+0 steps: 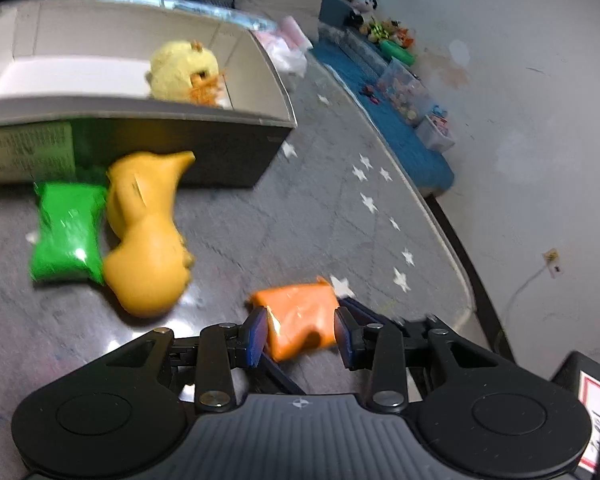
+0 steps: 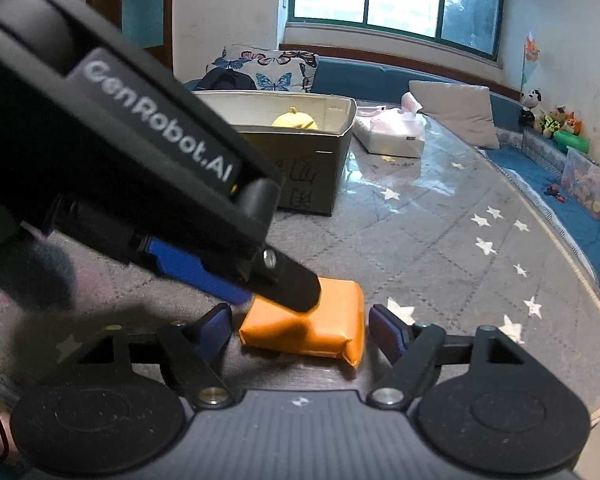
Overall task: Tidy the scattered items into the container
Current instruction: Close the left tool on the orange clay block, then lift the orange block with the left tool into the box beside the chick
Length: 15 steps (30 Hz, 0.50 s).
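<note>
the cardboard box (image 2: 316, 168) is the landmark: its top is open, with a yellow plush (image 1: 186, 72) in its right part and bare floor to the plush's left. against its near wall lie a green packet (image 1: 66, 236) and an orange duck (image 1: 148, 236), blocking that side. nearer than the box, the left gripper (image 2: 284, 280) reaches over the orange packet (image 2: 312, 324). right of the box the star mat (image 2: 440, 240) lies open, a tissue pack (image 2: 392, 136) just beside the box

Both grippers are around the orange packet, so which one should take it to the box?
Left, probably. The left gripper brackets the orange packet closely, pads nearly touching. The right gripper is wider open, and the left one crosses its path toward the box.
</note>
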Tool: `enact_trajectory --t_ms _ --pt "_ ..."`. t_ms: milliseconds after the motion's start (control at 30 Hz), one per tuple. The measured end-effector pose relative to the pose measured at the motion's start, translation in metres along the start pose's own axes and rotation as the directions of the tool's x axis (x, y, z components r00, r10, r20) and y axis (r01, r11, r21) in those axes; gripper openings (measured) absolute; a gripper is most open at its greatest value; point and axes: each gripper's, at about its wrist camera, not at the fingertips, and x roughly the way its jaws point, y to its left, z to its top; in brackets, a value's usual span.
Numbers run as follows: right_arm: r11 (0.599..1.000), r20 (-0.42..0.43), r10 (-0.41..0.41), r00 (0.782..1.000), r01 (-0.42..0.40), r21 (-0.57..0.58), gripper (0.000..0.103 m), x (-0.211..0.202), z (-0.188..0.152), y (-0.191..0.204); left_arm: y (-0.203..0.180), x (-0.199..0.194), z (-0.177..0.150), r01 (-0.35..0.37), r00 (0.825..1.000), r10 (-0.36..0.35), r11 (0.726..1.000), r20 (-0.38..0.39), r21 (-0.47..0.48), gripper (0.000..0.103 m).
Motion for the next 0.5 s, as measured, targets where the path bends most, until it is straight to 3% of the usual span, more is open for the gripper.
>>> enact_trajectory --t_ms 267,500 --pt "1.000 0.000 0.002 1.000 -0.002 0.012 0.075 -0.003 -0.003 -0.001 0.007 0.010 0.002 0.016 0.999 -0.016 1.000 -0.032 -0.026 0.039" --pt "1.000 0.001 0.020 1.000 -0.020 0.017 0.066 -0.002 -0.001 -0.003 0.011 0.017 0.002 -0.001 0.999 -0.001 0.999 -0.047 -0.037 0.039"
